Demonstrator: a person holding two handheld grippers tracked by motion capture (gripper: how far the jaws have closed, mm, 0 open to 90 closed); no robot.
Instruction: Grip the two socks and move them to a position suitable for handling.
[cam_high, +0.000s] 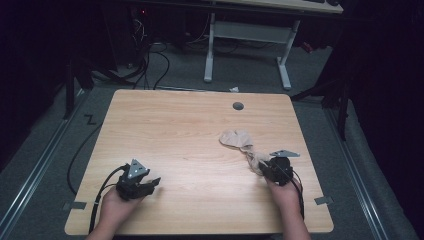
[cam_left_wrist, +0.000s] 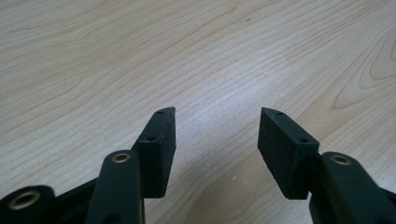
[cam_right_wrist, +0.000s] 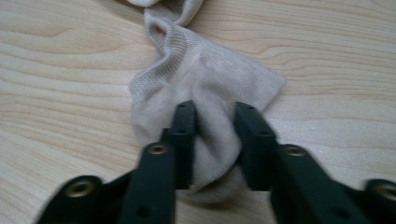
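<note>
A beige sock (cam_high: 239, 139) lies crumpled on the right half of the wooden table (cam_high: 190, 130), one end trailing toward the person's right hand. My right gripper (cam_high: 261, 167) has that near end between its jaws. In the right gripper view the sock (cam_right_wrist: 210, 77) is bunched up, and the right gripper (cam_right_wrist: 214, 122) is shut on the fabric with both pads pressing into it. At the front left, my left gripper (cam_high: 152, 184) rests low over bare wood. Its jaws stand wide apart in the left gripper view, the left gripper (cam_left_wrist: 217, 133) open with nothing between them.
A round cable hole (cam_high: 238, 106) sits in the tabletop near the far edge. Beyond the table stands a white desk frame (cam_high: 247, 45) on grey floor, with black cables (cam_high: 150, 60) at the back left. Dark stands flank both sides of the table.
</note>
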